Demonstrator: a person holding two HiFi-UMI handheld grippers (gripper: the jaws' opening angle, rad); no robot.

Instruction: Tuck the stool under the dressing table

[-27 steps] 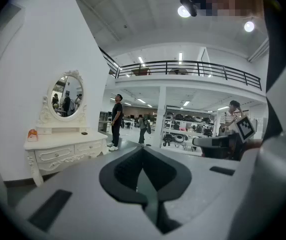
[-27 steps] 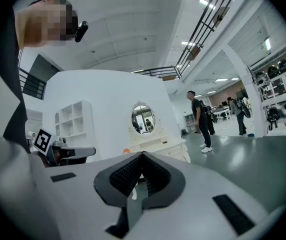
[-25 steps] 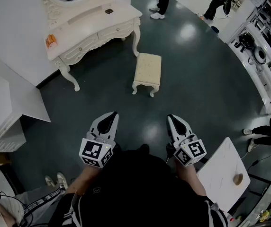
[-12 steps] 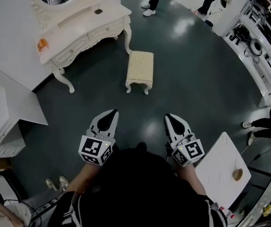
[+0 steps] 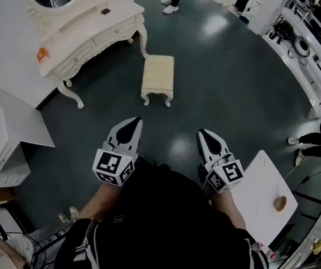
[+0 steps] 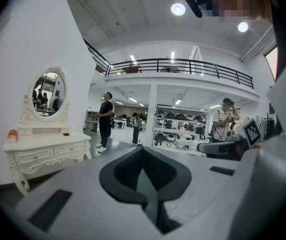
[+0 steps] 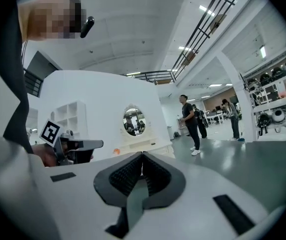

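- The left gripper has its jaws pressed together, with nothing in them.
- The right gripper is pressed together too and holds nothing.
- The stool stands on the dark floor, near the dressing table but not under it.
- Both grippers are well apart from the stool.

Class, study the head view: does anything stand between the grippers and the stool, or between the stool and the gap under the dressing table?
Nothing visible does. Bare floor separates the left gripper and right gripper from the stool, and only floor lies between the stool and the dressing table.
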